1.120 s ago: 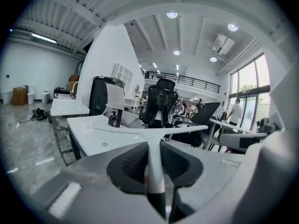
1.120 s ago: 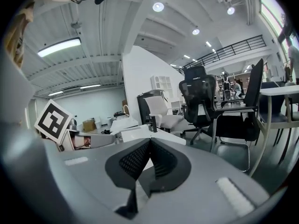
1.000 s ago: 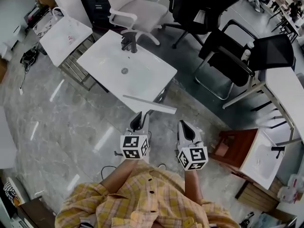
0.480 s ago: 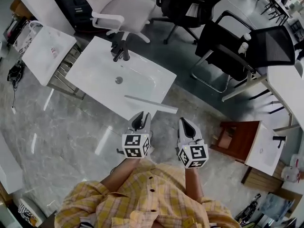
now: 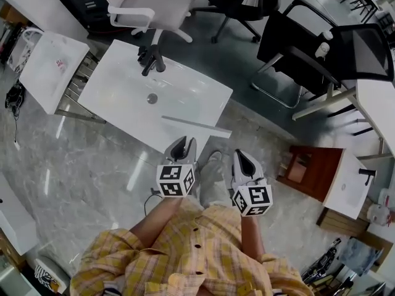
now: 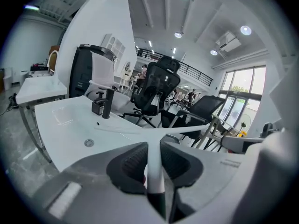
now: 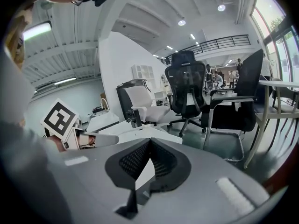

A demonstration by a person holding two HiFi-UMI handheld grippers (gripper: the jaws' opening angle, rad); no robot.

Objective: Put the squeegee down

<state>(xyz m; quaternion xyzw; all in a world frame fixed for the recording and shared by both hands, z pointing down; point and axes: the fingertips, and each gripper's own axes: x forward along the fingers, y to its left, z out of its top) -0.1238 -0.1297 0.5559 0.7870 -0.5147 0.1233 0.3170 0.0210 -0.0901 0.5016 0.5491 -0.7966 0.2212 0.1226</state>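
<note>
Closer now to the worktop [image 5: 111,97], your left gripper [image 5: 183,147] clamps the squeegee [image 5: 196,127]; right gripper [image 5: 245,160] closed, empty. Set-down remains.

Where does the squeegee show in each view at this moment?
Head view: squeegee, white blade seen against the sink's near edge, handle running to the left gripper.
Left gripper view: low centre, handle clamped between the jaws, blade crosswise beyond.
Right gripper view: cannot tell it apart from the white sink top.
Shared landmark: the black faucet on the sink.
</note>
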